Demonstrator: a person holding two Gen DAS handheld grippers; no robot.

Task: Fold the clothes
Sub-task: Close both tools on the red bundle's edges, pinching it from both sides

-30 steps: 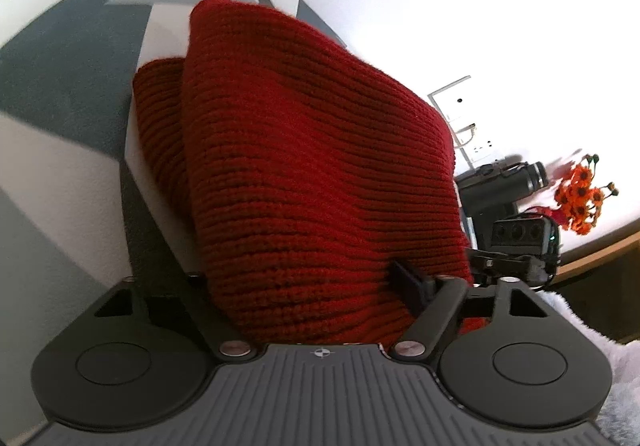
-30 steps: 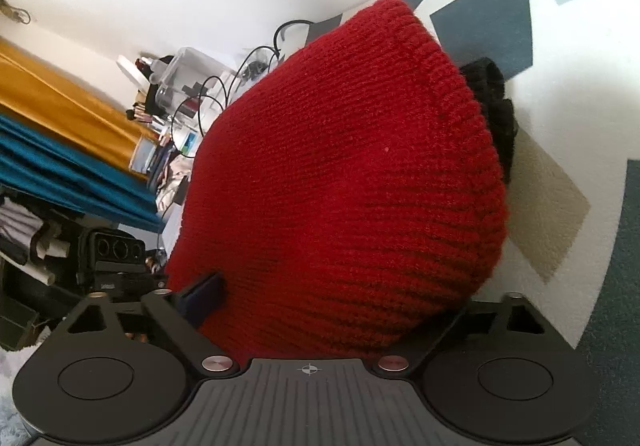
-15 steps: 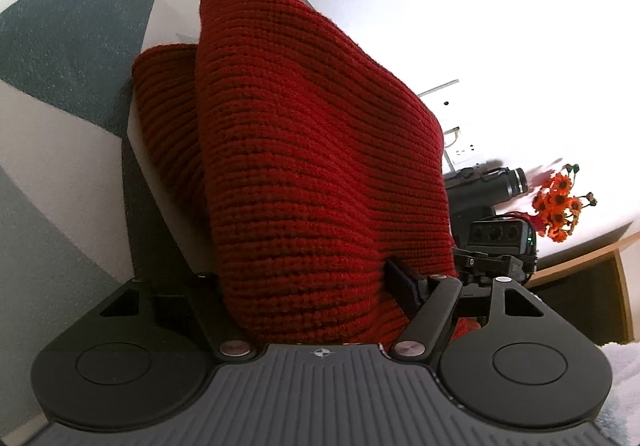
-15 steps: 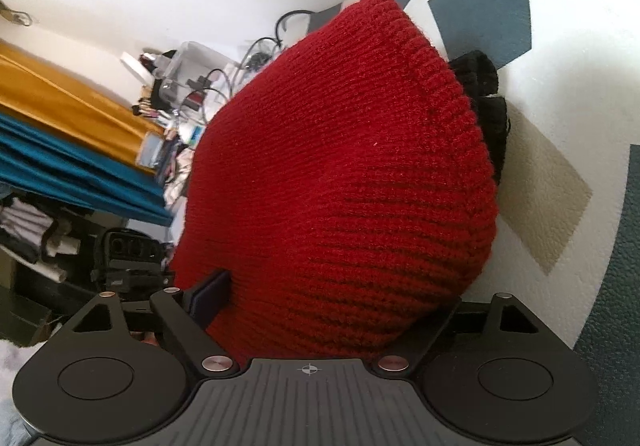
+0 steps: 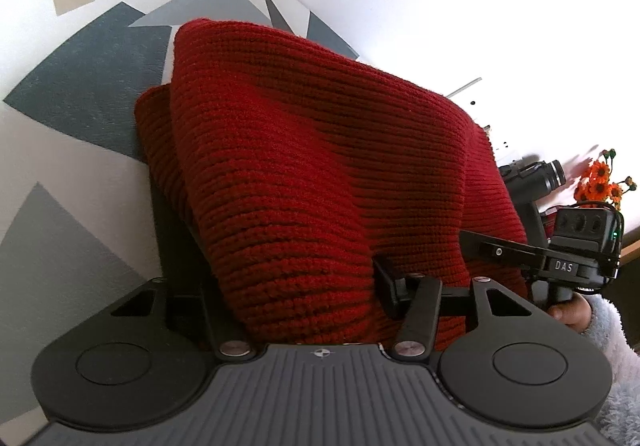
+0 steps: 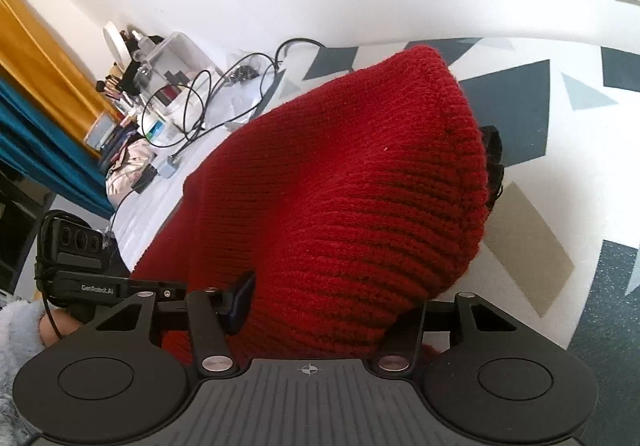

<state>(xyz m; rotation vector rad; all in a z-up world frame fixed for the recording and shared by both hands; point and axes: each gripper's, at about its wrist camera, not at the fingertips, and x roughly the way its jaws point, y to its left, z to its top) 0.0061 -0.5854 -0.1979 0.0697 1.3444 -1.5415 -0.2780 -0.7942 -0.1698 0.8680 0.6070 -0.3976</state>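
Gripped on either side by the left black two-finger gripper (image 5: 294, 288) and the right black two-finger gripper (image 6: 324, 296), jaws seemingly clamped into the knit: a thick red ribbed-knit garment (image 5: 320, 182), bunched above the grey-and-white geometric-patterned cover (image 5: 72, 126), black fabric (image 6: 493, 150) peeking behind.

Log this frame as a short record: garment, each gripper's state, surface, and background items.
garment: red knit, thick ribbed, doubled over and bunched, held up between both grippers
left gripper: shut on the knit's edge
right gripper: shut on the knit's edge
surface: white cover with grey, dark and beige geometric shapes
under the knit: a black item, partly hidden, type unclear
background: orange flowers; cables and clutter by the wall
fold status: in progress, not laid flat
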